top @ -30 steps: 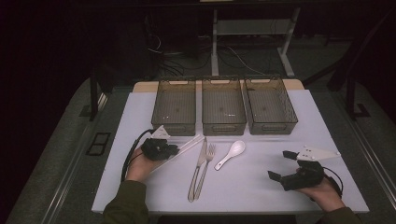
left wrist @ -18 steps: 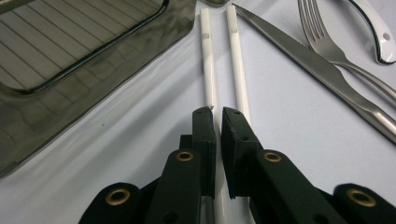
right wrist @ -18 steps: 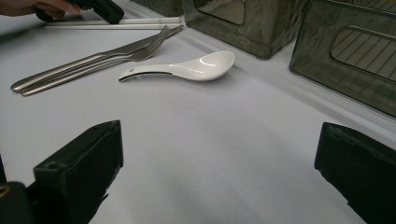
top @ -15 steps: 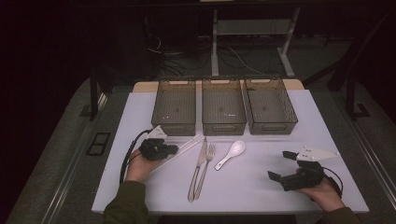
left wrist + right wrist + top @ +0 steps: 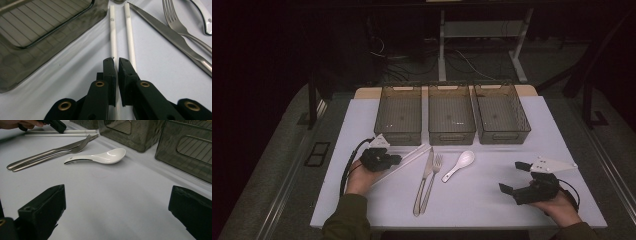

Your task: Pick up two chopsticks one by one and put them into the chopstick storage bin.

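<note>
My left gripper (image 5: 116, 62) sits low in the left gripper view with its jaws nearly closed, a narrow gap between them, straddling the near end of one of the two white chopsticks (image 5: 113, 37); whether the pads actually pinch the stick I cannot tell, since the other stick runs just beside the right jaw. In the high view the pair (image 5: 408, 159) lies left of centre, slanting up toward the leftmost of three smoky plastic bins (image 5: 399, 116). I judge these sticks light, stiff and slick — thin enough to roll or squirt out of a loose pinch, so I'd want hold a little in from the end, both sticks together if possible. My right gripper (image 5: 518, 177) rests at the lower right of the high view, jaws wide apart and holding nothing. A knife (image 5: 424, 181), fork (image 5: 432, 179) and white ceramic soup spoon (image 5: 459, 164) lie at centre. The table (image 5: 482, 200) is smooth, pale and flat — little friction. The room beyond is dark, cables on the floor.
</note>
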Available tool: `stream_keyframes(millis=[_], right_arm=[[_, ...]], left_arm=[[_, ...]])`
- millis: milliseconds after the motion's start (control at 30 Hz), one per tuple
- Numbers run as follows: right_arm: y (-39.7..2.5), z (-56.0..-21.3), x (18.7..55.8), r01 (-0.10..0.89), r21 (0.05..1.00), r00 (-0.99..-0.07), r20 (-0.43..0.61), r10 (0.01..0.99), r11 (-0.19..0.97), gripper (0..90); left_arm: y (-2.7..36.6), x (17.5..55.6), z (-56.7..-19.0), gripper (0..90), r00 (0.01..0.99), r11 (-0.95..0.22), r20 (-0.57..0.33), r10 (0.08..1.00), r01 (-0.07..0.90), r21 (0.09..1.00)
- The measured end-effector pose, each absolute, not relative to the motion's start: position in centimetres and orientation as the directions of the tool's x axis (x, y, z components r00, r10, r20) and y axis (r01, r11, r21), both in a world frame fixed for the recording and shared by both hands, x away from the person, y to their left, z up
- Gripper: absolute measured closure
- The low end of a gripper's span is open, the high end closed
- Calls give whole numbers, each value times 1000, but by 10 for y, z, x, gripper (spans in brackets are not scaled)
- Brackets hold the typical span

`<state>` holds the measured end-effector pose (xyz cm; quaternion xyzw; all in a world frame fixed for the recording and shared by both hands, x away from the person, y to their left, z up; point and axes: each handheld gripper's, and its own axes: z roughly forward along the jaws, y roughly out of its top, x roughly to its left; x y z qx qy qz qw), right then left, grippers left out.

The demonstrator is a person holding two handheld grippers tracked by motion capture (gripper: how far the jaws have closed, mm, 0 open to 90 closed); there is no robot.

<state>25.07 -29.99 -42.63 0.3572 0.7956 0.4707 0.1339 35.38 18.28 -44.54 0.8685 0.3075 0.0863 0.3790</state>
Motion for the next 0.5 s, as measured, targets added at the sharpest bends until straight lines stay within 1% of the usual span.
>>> stream_keyframes(millis=[100,500], right_arm=[[-300,-426,250,441,845,-708,121,696,301,13],[-301,-426,250,441,847,-706,123,697,297,13]], left_arm=[[183,350,-439,844,798,-532,-70,598,461,710],[185,340,-420,843,800,-532,-72,596,460,711]])
